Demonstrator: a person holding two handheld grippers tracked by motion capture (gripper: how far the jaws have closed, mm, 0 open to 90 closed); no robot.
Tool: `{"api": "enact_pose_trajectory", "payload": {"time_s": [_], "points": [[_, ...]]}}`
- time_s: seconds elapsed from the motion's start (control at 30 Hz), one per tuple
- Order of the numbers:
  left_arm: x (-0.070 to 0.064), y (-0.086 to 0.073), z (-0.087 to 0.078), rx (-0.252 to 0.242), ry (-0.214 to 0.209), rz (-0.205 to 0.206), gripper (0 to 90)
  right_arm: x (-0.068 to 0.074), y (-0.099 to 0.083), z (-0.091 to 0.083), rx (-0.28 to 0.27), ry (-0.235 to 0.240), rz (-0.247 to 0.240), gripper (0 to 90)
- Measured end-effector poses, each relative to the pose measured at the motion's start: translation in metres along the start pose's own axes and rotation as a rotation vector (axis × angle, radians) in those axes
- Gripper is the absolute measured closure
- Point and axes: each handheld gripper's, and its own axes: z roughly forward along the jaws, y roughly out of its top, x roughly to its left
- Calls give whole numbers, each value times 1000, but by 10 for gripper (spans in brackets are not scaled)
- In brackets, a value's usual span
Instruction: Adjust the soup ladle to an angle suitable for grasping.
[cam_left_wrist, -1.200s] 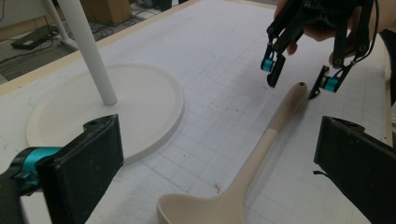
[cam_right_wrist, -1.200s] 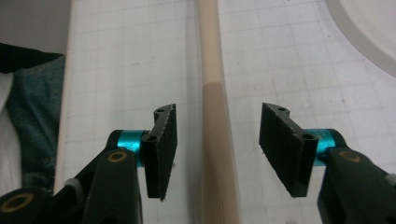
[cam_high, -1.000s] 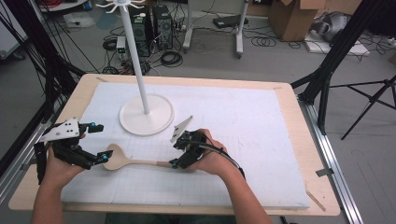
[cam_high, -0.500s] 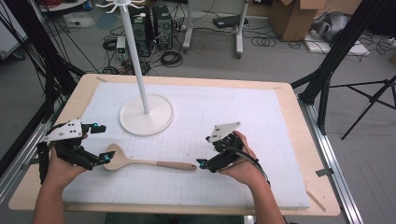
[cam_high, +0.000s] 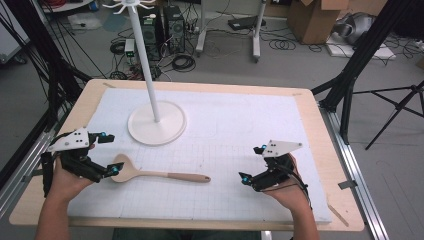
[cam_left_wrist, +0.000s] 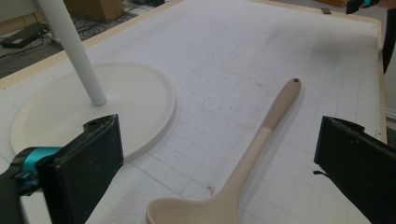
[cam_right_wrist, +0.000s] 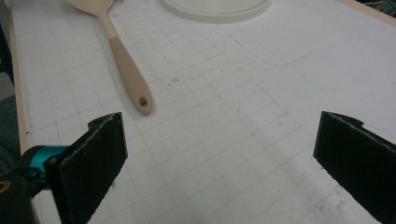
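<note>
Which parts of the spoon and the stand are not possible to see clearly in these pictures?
- Spoon: in the left gripper view the bottom edge cuts its bowl; in the right gripper view the top edge does.
- Stand: hooks cut by the high view's top edge; base cut in the right gripper view.

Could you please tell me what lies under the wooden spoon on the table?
The wooden spoon lies flat on the white gridded mat. The mat hides the tabletop beneath; its wooden rim shows around it.

No readable text, label or number anywhere (only grid lines).
</note>
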Motion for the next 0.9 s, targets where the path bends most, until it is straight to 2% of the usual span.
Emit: {"api": "enact_pose_trajectory", "payload": {"time_s": [0.27, 0.57, 0.9], "points": [[0, -1, 8, 12, -20, 3, 17, -11, -11, -17, -56, -28, 31, 1], [-2, 0, 9, 7, -32, 6, 16, -15, -13, -25, -105, -51, 44, 1], [-2, 1, 11, 11, -37, 9, 16, -18, -16, -25, -104, -74, 63, 1]]}}
